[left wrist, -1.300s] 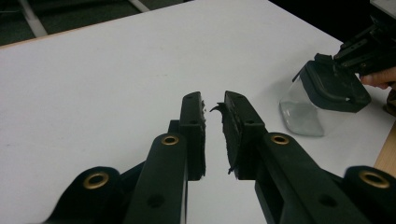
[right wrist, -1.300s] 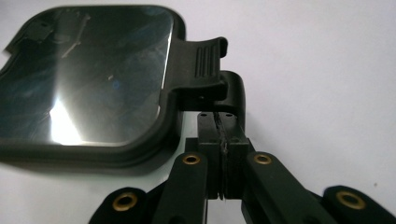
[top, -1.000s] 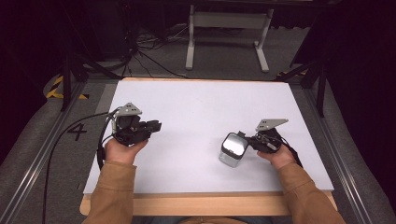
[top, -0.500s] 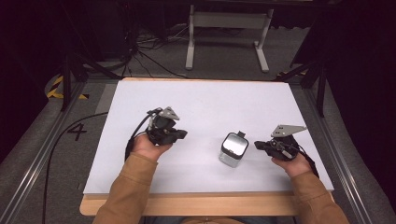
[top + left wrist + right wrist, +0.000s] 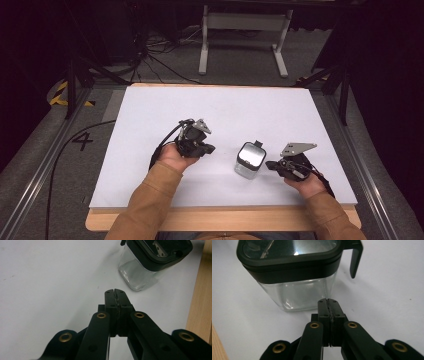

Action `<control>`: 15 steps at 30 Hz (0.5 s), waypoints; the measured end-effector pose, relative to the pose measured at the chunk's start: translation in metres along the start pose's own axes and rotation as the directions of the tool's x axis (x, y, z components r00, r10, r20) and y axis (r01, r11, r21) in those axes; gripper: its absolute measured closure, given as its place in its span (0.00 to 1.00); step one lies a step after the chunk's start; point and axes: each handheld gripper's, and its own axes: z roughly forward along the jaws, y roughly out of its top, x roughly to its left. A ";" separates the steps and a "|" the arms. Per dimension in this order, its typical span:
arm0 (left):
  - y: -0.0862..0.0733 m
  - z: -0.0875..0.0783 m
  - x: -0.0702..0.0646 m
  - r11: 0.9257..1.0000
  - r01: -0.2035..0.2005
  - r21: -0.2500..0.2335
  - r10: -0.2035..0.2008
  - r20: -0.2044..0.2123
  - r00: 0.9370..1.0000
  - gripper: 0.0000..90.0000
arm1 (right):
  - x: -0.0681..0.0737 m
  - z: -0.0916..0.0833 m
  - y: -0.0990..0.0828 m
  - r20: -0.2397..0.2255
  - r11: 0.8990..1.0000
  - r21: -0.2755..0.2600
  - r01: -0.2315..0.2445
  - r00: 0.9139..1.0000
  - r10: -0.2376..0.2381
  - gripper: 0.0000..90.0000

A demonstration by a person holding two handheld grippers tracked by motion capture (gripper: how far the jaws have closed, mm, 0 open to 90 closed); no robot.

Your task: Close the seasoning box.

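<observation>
A clear jar (image 5: pixel 249 161) with a black lid (image 5: pixel 251 154) stands on the white tabletop (image 5: pixel 150 115), close to the near edge and a bit toward the right side; the jar has see-through walls and looks square with round corners; a small black tab (image 5: pixel 355 258) hangs down from one side of the lid, and the shiny top of the lid shows some light on it. The left gripper (image 5: pixel 206 148) is held in the person's left hand (image 5: pixel 172 157) over the middle of the tabletop, to the left of the jar and apart from it; in the left gripper view its two black jaws are pressed tight together with nothing between them, and the jar (image 5: pixel 143 272) sits farther off past the tips, near the wooden edge (image 5: pixel 201 295) of the tabletop. The right gripper (image 5: pixel 270 164) is held in the person's right hand (image 5: pixel 306 184) near the near right corner, and its tips are just beside the jar on the right; in the right gripper view its jaws are also pressed together and hold nothing, and the glass wall of the jar (image 5: pixel 298 293) is very near in front of the tips; it is hard to say if they touch the glass. A grey three-cornered plate (image 5: pixel 298 148) sits on top of the right gripper; both sleeves (image 5: pixel 150 205) are brown.
</observation>
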 end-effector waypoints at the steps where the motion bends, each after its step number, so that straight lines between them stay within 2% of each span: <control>1: -0.001 -0.001 0.000 1.000 0.001 0.003 -0.001 -0.002 1.000 1.00 | 0.001 0.002 0.001 -0.002 1.000 0.009 0.001 1.000 -0.001 1.00; 5: -0.006 -0.005 0.000 1.000 0.012 0.001 -0.012 -0.010 1.000 1.00 | 0.002 0.009 0.004 0.004 1.000 0.022 0.009 1.000 -0.010 1.00; 10: -0.012 -0.009 0.000 1.000 0.022 0.004 -0.022 -0.023 1.000 0.99 | -0.002 0.017 0.009 -0.003 1.000 0.017 -0.003 1.000 0.003 1.00; 13: -0.018 -0.013 0.000 0.999 0.039 0.001 -0.039 -0.035 0.999 0.99 | -0.004 0.030 0.016 -0.005 1.000 0.021 -0.004 1.000 0.004 1.00; 15: -0.020 -0.015 0.000 0.999 0.046 0.001 -0.046 -0.039 0.998 0.99 | -0.004 0.032 0.018 -0.005 1.000 0.021 0.000 1.000 0.001 1.00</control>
